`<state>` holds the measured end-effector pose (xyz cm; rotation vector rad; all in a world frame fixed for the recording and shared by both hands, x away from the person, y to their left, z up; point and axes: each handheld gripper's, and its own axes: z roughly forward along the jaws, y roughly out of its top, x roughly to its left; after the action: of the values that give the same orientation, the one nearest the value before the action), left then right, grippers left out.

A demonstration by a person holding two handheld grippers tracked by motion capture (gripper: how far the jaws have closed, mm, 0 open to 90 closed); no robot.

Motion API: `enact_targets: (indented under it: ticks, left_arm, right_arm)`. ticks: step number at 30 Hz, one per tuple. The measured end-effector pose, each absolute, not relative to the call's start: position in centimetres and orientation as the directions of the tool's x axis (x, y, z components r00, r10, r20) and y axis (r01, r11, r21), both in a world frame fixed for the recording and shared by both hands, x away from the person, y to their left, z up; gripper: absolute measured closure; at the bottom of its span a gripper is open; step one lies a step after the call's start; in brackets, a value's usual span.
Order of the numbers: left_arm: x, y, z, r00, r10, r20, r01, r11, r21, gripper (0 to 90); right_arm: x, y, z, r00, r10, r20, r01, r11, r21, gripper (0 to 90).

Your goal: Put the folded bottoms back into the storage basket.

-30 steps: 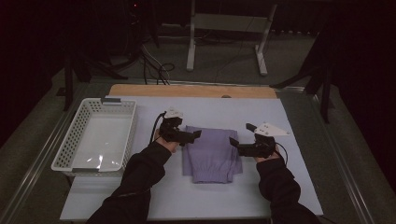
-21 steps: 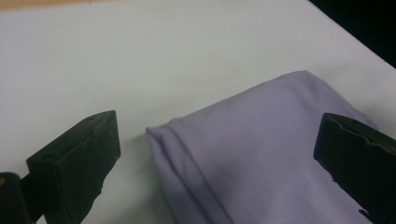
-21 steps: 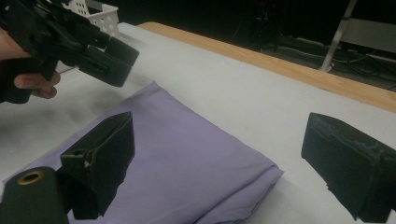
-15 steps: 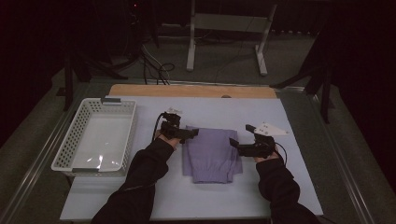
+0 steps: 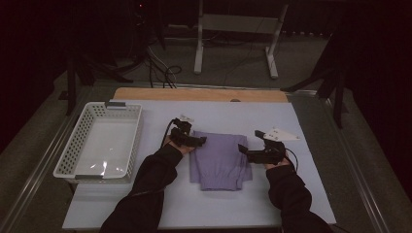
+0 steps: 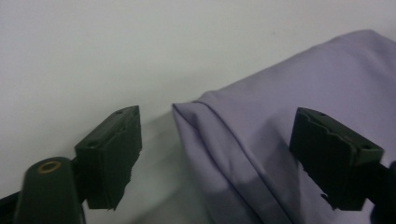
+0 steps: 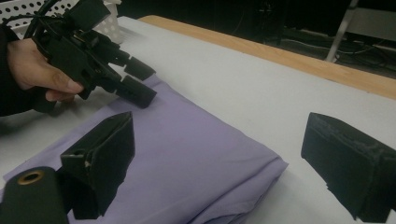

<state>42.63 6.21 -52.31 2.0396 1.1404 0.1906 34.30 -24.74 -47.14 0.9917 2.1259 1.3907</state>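
The high view looks forward and down over the whole table (image 5: 301, 121). Each gripper view sits low and close, looking along its own jaws. All three share the folded cloth (image 5: 218, 158) (image 6: 289, 107) (image 7: 187, 154).

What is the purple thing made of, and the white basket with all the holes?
The purple thing looks like soft, smooth cloth, probably a stretchy knit: it lies folded, with rounded edges and gentle wrinkles, and has a matte surface. The white basket looks like hard moulded plastic: stiff walls with even rows of holes, and a slight shine on its floor.
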Motion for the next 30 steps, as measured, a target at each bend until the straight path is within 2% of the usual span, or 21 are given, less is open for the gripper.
enact_targets:
  ticks: [6,9,10,12,19,23,30]
  left_arm:
    - [42.4,5.7,-52.8,0.609,0.768,-0.200,0.644,-0.330,0.690,26.8]
    - [42.2,5.3,-52.9,0.630,0.763,-0.146,0.617,-0.378,0.690,32.0]
    - [42.1,5.1,-52.9,0.640,0.757,-0.129,0.606,-0.395,0.690,37.2]
    - [42.0,5.0,-52.9,0.643,0.758,-0.112,0.599,-0.405,0.691,39.2]
    - [41.6,4.7,-52.9,0.636,0.765,-0.106,0.598,-0.401,0.694,56.3]
    - [41.8,4.6,-52.9,0.604,0.786,-0.136,0.628,-0.363,0.689,65.7]
    - [41.9,4.2,-52.6,0.606,0.779,-0.161,0.650,-0.369,0.664,77.6]
  right_arm:
    - [34.3,-24.6,-47.2,-0.664,0.747,0.036,0.342,0.260,0.903,10.1]
    - [34.3,-24.6,-47.2,-0.665,0.745,0.039,0.345,0.261,0.901,10.1]
    - [34.4,-24.6,-47.3,-0.669,0.742,0.043,0.349,0.262,0.900,10.1]
    - [34.4,-24.6,-47.3,-0.668,0.743,0.044,0.351,0.262,0.899,10.1]
    - [34.4,-24.5,-47.3,-0.670,0.740,0.047,0.351,0.261,0.899,10.1]
    - [34.4,-24.6,-47.2,-0.671,0.740,0.047,0.352,0.263,0.899,10.1]
    - [34.4,-24.9,-47.0,-0.665,0.746,0.046,0.348,0.255,0.902,10.2]
